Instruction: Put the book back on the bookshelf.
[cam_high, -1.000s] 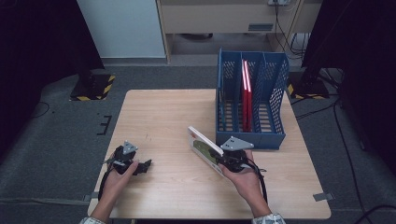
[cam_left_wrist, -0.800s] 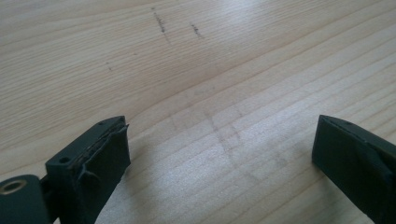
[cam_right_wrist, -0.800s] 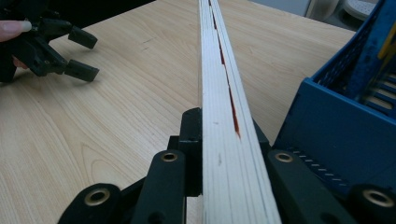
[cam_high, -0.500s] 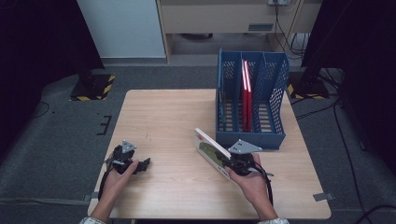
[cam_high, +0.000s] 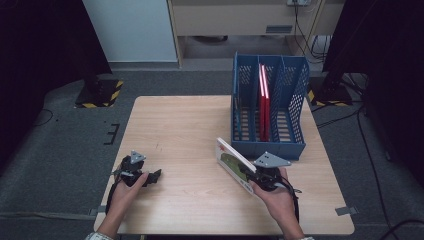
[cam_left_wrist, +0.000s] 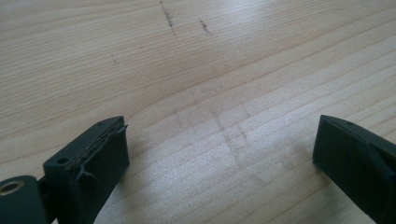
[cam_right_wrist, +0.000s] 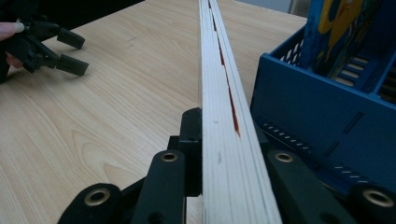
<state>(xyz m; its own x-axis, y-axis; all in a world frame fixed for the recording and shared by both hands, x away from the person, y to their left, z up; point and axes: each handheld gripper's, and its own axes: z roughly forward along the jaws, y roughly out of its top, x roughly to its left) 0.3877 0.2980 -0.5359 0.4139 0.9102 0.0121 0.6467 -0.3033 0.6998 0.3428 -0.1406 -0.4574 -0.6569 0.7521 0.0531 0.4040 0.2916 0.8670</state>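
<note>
Right gripper (cam_high: 260, 177) is clamped on a thin book (cam_high: 234, 164), holding it tilted up on edge above the table (cam_high: 185, 125), just in front of the blue file rack (cam_high: 269, 107). Left gripper (cam_high: 150, 176) sits low on the table's near left side, well apart from the book, jaws spread wide with only bare wood between them.

Soft overhead light, dark surroundings

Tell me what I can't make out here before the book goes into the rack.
- Book cover: too small in the high view, edge-on in the right gripper view.
- Right gripper pads: hidden by the book.
- Blue rack: cut off by the right gripper view's edge.
</note>
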